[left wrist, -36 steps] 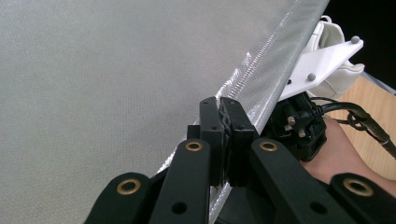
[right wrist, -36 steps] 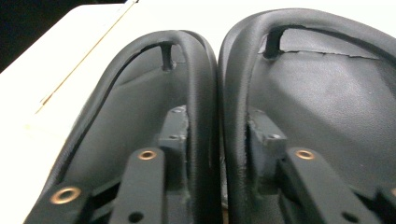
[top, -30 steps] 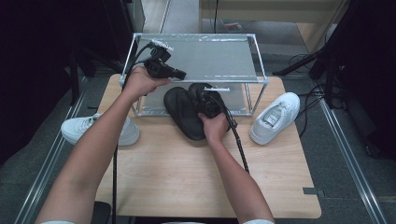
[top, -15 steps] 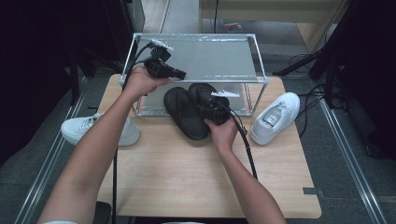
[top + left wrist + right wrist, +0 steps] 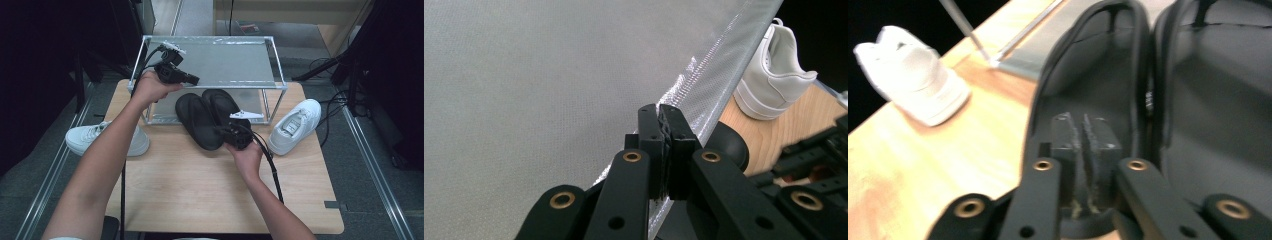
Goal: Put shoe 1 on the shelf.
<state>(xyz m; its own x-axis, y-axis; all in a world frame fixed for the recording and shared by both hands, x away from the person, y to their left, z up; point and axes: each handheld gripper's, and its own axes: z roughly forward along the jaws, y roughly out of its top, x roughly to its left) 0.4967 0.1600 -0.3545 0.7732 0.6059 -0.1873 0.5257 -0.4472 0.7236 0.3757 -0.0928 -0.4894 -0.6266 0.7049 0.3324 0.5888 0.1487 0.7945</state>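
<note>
- Here, the right hand-held gripper (image 5: 222, 131) is hovering at the heel of the nearer black slipper (image 5: 197, 120). Its jaws have just been closing and are now meeting, with nothing visible between them. The pinch may be missing the rim, leaving the slipper lying where it is.
- Both slippers are lying side by side on the worktop (image 5: 200, 190), toes reaching under the wire rack (image 5: 278, 86) and heels sticking out toward the person. The second slipper (image 5: 225, 102) is touching the first, so any drag on one is risking shoving the other askew or deeper under the rack.
- The closed jaws are pointing along the footbed in the right gripper view. Pushing forward from here could be sliding the slipper rather than taking hold of it.
- The left hand-held gripper (image 5: 196, 79) is hanging over the front left corner of the rack's top shelf (image 5: 225, 62), jaws pressed together and holding nothing. A slip of that hand could be knocking the light frame and shifting it over the slippers.
- A white sneaker (image 5: 295, 125) is sitting just beside the rack on the right, another (image 5: 107, 140) on the left edge of the worktop. A wide swing or a trailing cable could be nudging either one off the edge.
</note>
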